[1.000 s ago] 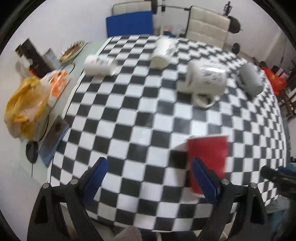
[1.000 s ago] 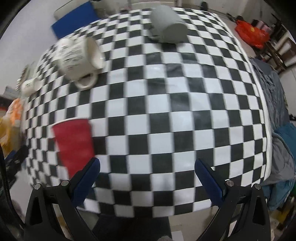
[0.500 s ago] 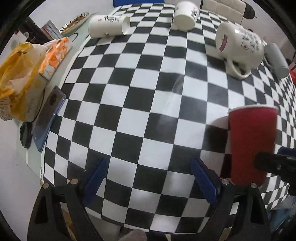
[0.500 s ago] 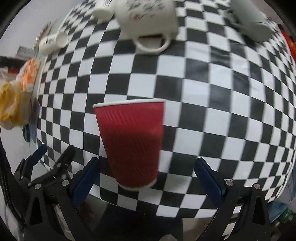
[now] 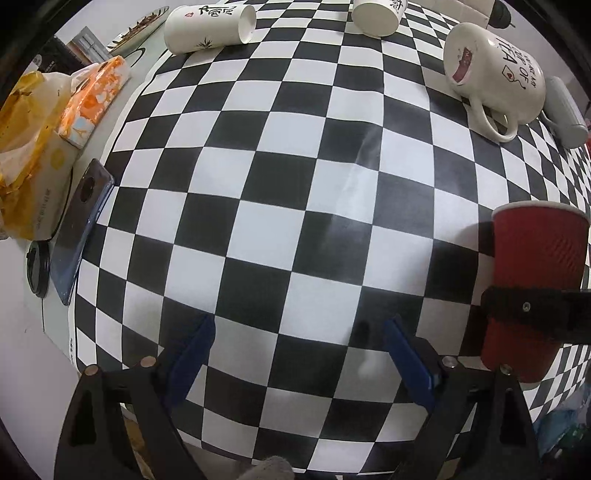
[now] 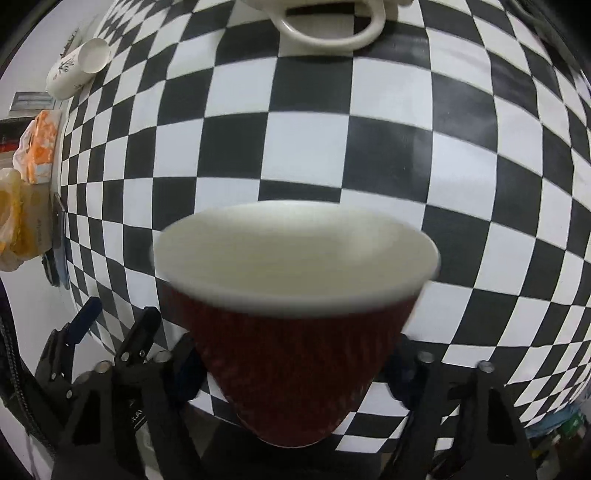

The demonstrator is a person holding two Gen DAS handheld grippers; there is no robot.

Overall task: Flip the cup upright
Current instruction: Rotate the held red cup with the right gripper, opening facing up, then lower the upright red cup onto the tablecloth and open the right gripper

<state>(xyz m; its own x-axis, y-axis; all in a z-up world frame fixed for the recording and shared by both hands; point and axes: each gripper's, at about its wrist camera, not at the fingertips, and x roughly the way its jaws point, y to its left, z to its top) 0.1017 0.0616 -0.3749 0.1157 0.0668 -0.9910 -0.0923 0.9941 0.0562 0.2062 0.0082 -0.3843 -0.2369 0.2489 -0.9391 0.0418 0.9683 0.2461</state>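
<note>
A red ribbed paper cup (image 5: 532,280) with a white rim stands upright near the front right edge of the checkered table (image 5: 280,206). In the right wrist view the cup (image 6: 295,325) fills the space between the fingers of my right gripper (image 6: 295,365); the jaws sit on either side of it and whether they press it I cannot tell. One black finger (image 5: 535,310) of that gripper crosses the cup in the left wrist view. My left gripper (image 5: 295,354) is open and empty, left of the cup, above the table.
Lying on their sides at the far end: a white paper cup (image 5: 207,26), another white cup (image 5: 376,14), a white mug (image 5: 495,77) and a grey cup (image 5: 565,110). A phone (image 5: 79,229), tissue pack (image 5: 94,99) and yellow bag (image 5: 26,147) lie left.
My right gripper has moved in on the red cup, which now fills the space between its fingers. My left gripper has moved lower and closer to the table.
</note>
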